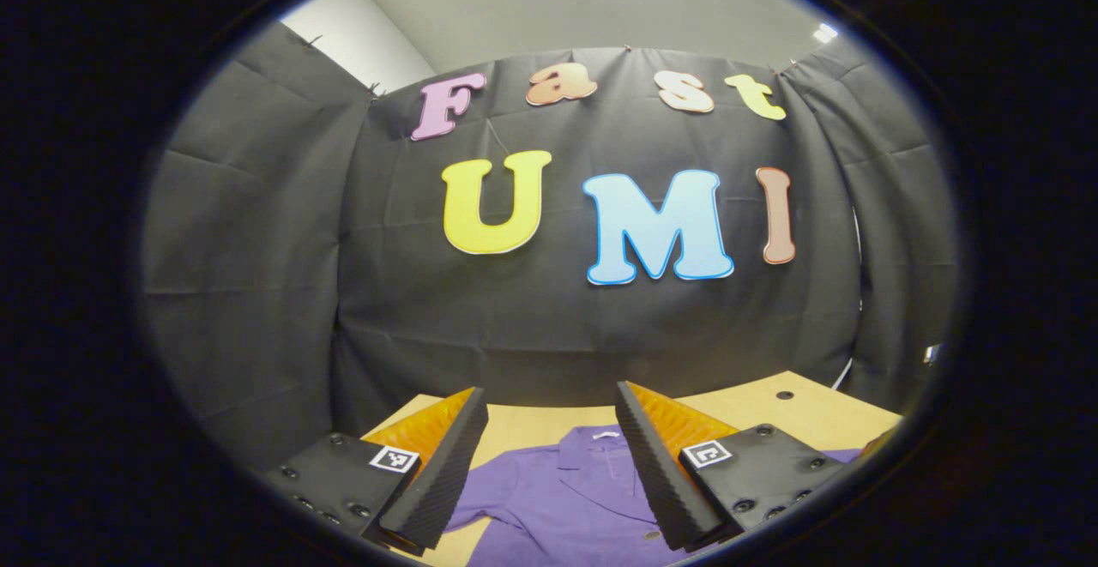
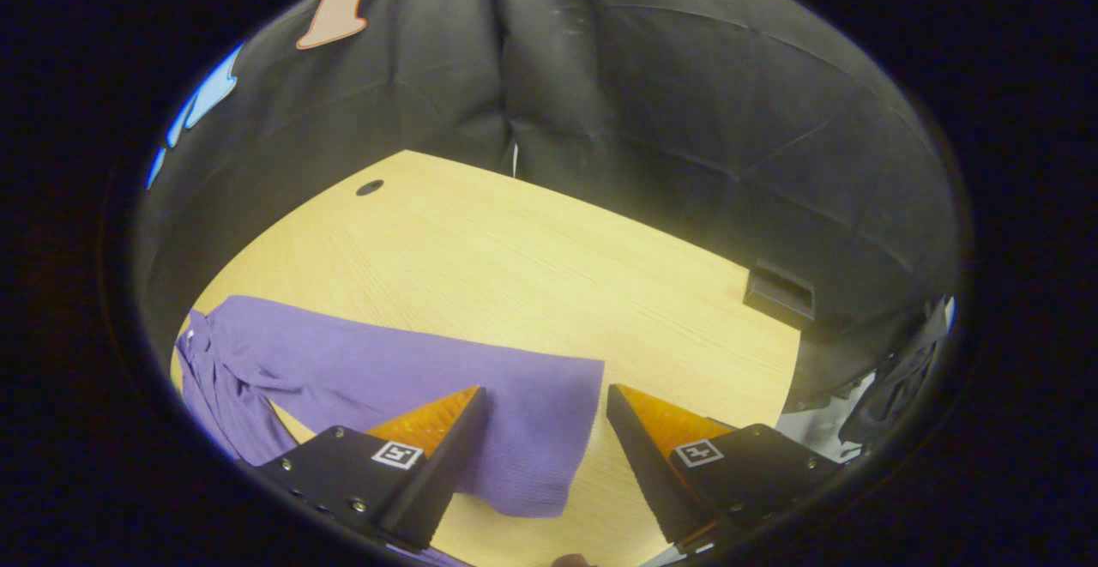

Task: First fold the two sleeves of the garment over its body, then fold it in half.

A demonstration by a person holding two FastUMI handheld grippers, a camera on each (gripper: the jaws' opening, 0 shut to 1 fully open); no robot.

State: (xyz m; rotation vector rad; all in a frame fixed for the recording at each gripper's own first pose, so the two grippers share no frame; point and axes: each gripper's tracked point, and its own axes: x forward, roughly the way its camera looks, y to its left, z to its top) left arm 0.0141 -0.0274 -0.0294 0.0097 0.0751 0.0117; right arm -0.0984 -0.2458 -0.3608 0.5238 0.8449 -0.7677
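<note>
A purple collared garment [image 1: 570,498] lies flat on the wooden table [image 1: 763,408], its collar toward the booth wall. My left gripper [image 1: 551,408] hovers open above the collar and chest, nothing between its fingers. In the right gripper view one purple sleeve [image 2: 412,374] stretches out flat across the table [image 2: 549,267], its cuff end near the middle. My right gripper [image 2: 546,404] is open over that cuff end, one finger above the cloth, the other above bare wood. Whether the fingers touch the cloth I cannot tell.
A round cable hole [image 2: 370,187] sits in the table near its far corner. A small dark box [image 2: 779,295] rests at the table's far edge by the black cloth wall. Bare wood lies beyond the sleeve.
</note>
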